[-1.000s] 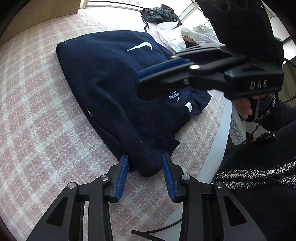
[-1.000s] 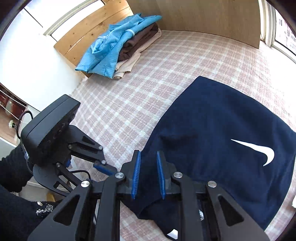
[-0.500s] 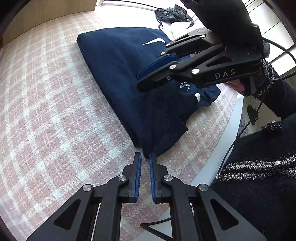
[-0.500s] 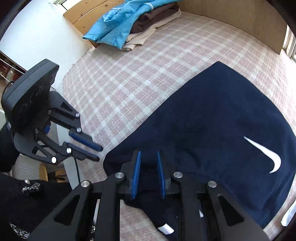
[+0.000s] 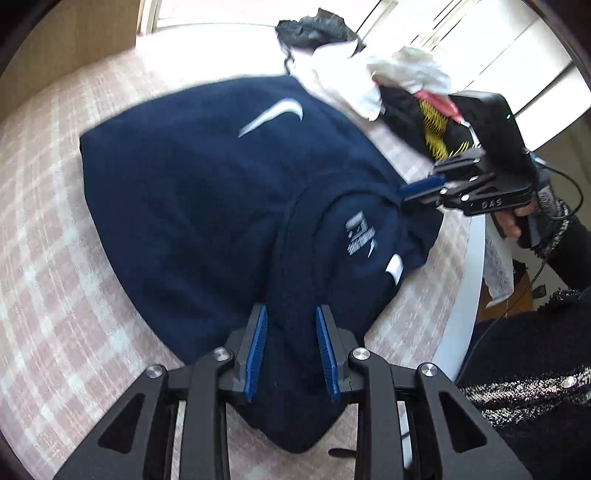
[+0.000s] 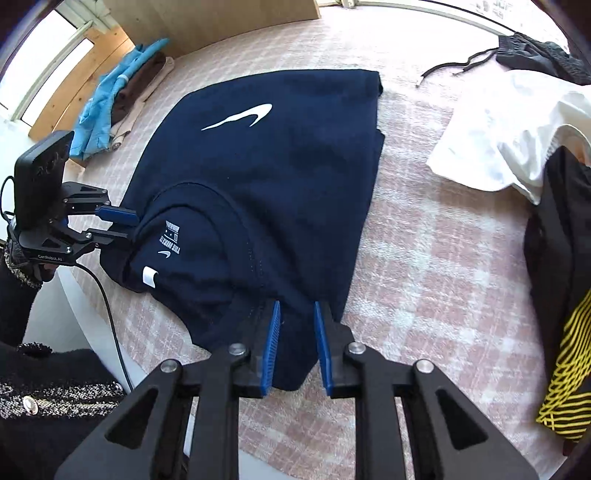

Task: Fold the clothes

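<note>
1. My left gripper (image 5: 291,354) points steeply down over the near corner of the navy T-shirt (image 5: 192,192). Its jaws are opening; a fold of navy cloth sits between the blue pads (image 5: 256,350), and I see the pads standing off the cloth rather than pressing it.
2. My right gripper (image 6: 297,343) straddles the opposite near corner of the same shirt. Navy fabric lies between its pads (image 6: 271,347); I cannot tell whether they pinch it or merely flank it.
3. The bed cover (image 6: 424,258), pink and white plaid, carries everything in view.
4. The navy T-shirt lies flat on this cover with its white swoosh (image 6: 240,116) facing up. The collar end is turned over toward me, exposing the printed neck label (image 6: 171,238) and a small white tag (image 6: 149,277).
5. A white garment (image 6: 506,129) lies crumpled beside the shirt, well apart from it.
6. A black-and-yellow garment (image 6: 561,350) lies at the cover's edge, partly over the white one.
7. A stack of clothes with a blue top layer (image 6: 107,110) rests at the far corner, against a wooden panel (image 6: 207,22).
</note>
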Demonstrator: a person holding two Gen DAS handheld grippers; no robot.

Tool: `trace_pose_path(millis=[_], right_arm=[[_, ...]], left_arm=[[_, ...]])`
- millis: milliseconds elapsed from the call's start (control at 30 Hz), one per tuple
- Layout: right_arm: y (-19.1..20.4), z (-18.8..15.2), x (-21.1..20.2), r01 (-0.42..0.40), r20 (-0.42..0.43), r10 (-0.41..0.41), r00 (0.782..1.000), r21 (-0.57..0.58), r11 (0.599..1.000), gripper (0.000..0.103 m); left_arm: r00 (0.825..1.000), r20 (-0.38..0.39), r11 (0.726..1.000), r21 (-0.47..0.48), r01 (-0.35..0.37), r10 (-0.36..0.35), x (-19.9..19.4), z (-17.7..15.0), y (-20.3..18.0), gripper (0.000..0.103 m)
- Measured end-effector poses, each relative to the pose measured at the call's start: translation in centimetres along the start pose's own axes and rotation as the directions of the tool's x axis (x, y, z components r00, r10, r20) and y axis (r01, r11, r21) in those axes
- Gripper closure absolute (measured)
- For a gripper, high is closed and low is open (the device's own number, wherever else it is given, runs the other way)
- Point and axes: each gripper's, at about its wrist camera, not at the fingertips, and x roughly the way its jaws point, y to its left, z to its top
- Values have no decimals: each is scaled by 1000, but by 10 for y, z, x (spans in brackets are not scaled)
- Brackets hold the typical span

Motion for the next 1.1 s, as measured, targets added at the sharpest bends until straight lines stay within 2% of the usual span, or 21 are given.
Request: trace_pose_path(millis=[67,100,133,167,233,267,333,400,433,500,567,633,700,767,833,933,1100], right_arm=[[11,-3,-5,-66,32,67,997,-18,998,83],[20,-5,-4,-97,30,98,995,-38,995,82],[32,-8,1,-111,13,112,994,-71,991,78],[44,-11,7,-112,-8,112,994,-109,988,73],[62,-12,21,-73,-30,69,997,-164,984,72],[64,-11,30,-68,-37,63,997,-162,984,72],[57,-9,50,-66,-89,55,995,-118,991,74],[51,-7,53,-99,-109,89,990,-89,991,76],[47,-4,47,-116,-98,109,989,-69,991,76],[33,7,24,-101,16,101,995,-29,994,73],[12,22,8,-7,138,0,990,48,999,44],[-9,39,6,40,218,-69,973,135,990,39],[-29,53,17,15,226,-61,972,203,979,39],[-52,60,31,-32,192,-19,981,257,966,39],[-62,61,41,-65,171,16,985,287,956,39],[-57,62,53,-56,151,15,988,268,962,39],[-36,64,59,23,155,-50,987,169,985,37]], left_arm=[[998,-42,999,-16,-49,49,-3,3,1,74],[998,-33,999,2,-46,46,-8,3,-6,74],[999,-27,999,33,-29,30,-12,3,-16,74],[1000,-20,998,64,-13,14,-16,4,-26,74],[999,-30,989,147,28,-24,-18,3,-50,67],[999,-39,982,183,43,-37,-16,4,-60,62],[997,-61,974,217,64,-52,-5,8,-70,62],[992,-100,981,175,90,-73,16,13,-66,62],[989,-133,987,141,78,-59,28,16,-60,64],[990,-130,993,89,73,-61,26,18,-51,67],[997,-46,997,42,61,-59,3,21,-40,63],[998,65,999,-47,-7,11,-24,25,-20,51],[985,145,981,-180,-71,98,-39,27,6,33],[974,174,943,-321,-83,145,-41,28,32,31],[970,185,906,-417,-66,155,-36,27,52,31],[968,184,876,-478,-66,174,-23,30,64,31],[974,147,859,-506,-76,173,-4,35,74,31]])
